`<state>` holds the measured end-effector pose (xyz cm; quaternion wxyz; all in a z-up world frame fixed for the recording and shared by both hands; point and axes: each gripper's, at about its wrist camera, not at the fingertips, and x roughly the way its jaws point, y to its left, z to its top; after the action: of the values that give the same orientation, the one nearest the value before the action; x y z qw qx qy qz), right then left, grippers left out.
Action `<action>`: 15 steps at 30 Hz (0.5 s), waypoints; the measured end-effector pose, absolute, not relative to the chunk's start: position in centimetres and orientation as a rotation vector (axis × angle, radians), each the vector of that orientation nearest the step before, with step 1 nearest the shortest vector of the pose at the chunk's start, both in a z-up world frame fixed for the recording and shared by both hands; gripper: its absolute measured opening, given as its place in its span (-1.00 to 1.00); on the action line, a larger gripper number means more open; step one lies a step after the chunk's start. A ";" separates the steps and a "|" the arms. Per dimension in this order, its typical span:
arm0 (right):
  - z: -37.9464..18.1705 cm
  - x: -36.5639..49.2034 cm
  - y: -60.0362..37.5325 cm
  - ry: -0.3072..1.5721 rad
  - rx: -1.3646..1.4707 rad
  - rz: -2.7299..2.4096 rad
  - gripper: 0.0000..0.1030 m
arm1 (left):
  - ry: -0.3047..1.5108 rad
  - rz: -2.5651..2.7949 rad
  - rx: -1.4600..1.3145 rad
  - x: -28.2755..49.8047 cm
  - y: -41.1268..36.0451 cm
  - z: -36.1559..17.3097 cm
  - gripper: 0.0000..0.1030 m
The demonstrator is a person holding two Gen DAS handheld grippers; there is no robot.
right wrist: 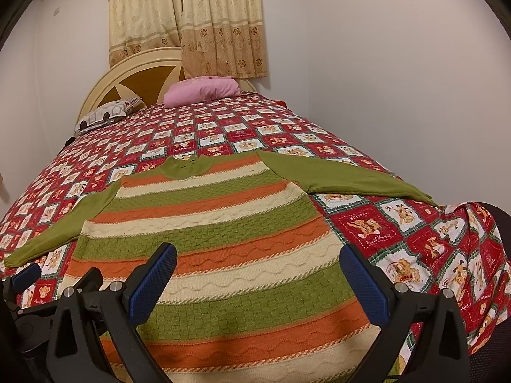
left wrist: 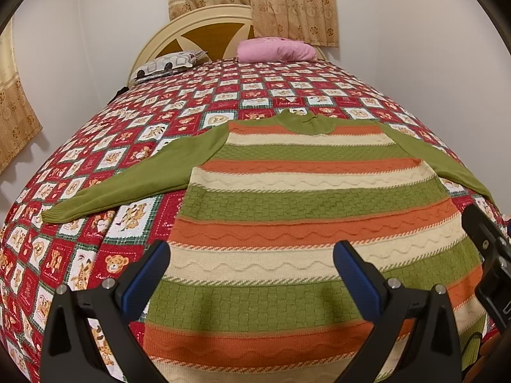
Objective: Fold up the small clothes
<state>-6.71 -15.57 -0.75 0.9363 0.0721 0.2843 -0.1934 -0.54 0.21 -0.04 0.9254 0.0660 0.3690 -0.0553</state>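
1. I am judging that the folding is not begun yet: the sweater (left wrist: 306, 210) is lying fully spread out and flat on the bed (left wrist: 134, 146), with no fold in it that I can see.
2. Everything is still left to do, I think: bringing in the two sleeves, then folding the body.
3. I am holding my left gripper (left wrist: 252, 274) wide open and gripping nothing; in the left view it is hovering over the lower middle of the frame, above the bottom part of the sweater.
4. I am holding my right gripper (right wrist: 258, 277) wide open too, with nothing between its fingers; it is standing in the lower middle of the right view.
5. The sweater is filling the centre and bottom of both views, with its green collar (left wrist: 301, 123) pointing to the top of the frame, toward the pillows.
6. It is showing thick knitted stripes of green, orange and cream, some with a wavy pattern.
7. The left sleeve (left wrist: 121, 185) is stretching to the left edge of the frame, and the right sleeve (right wrist: 351, 178) is reaching to the right edge in the right view.
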 end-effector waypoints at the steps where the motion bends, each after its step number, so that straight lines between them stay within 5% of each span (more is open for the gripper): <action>1: -0.7 -6.6 -15.5 0.583 0.147 -0.395 0.98 | 0.756 -0.114 0.136 -0.5 0.3 -0.1 1.00; 15: -1.0 -6.3 -15.5 0.593 0.150 -0.389 0.98 | 0.762 -0.110 0.135 -0.4 0.3 -0.3 1.00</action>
<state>-6.27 -15.53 -0.97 0.9349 0.0734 0.2903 -0.1904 -0.39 0.32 -0.28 0.9246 0.0659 0.3714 -0.0537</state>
